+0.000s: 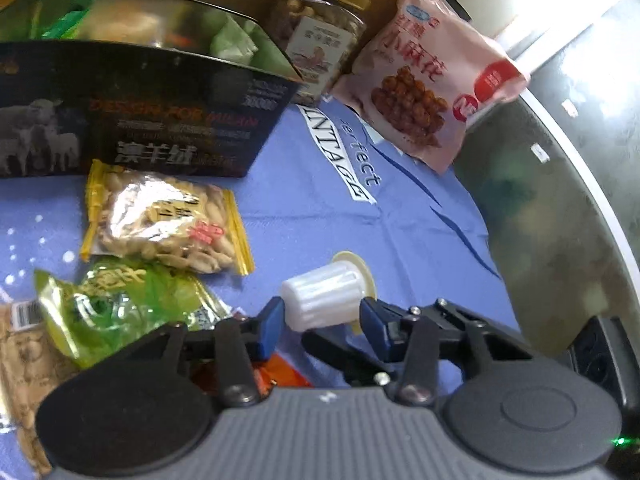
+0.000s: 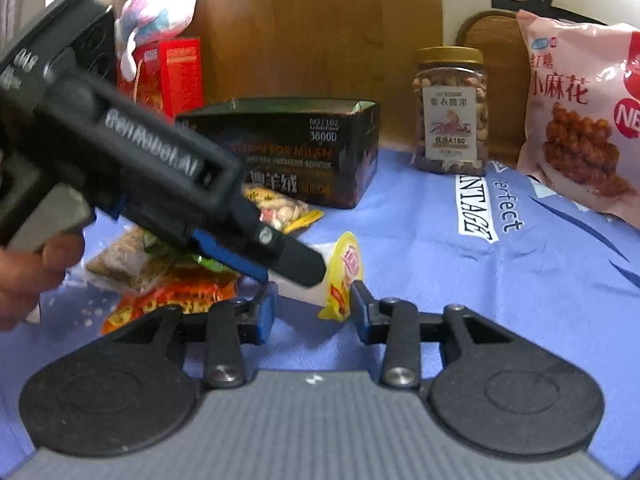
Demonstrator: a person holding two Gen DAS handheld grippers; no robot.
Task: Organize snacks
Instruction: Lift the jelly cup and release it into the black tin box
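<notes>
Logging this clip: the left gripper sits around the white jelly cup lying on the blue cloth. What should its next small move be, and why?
Probably close the left gripper on the jelly cup. Its blue fingers flank the cup's ribbed sides with visible gaps, so nothing is gripped yet. The cup lies on its side on the blue cloth, and the open dark box behind looks like the likely destination.

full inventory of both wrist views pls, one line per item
jelly cup: 1, white with yellow lid, on its side between the left claw's fingers
box: 1, black, open, on cloth at back
nut jar: 1, clear with gold lid, right of box
pink bag: 1, leaning at back right
peanut bag: 1, yellow-edged, in front of box
green packet: 1, below peanut bag
orange packet: 1, front left
red carton: 1, behind box
plush toy: 1, pastel, on carton
cloth: 1, blue
left claw: open around the cup
right claw: open
</notes>
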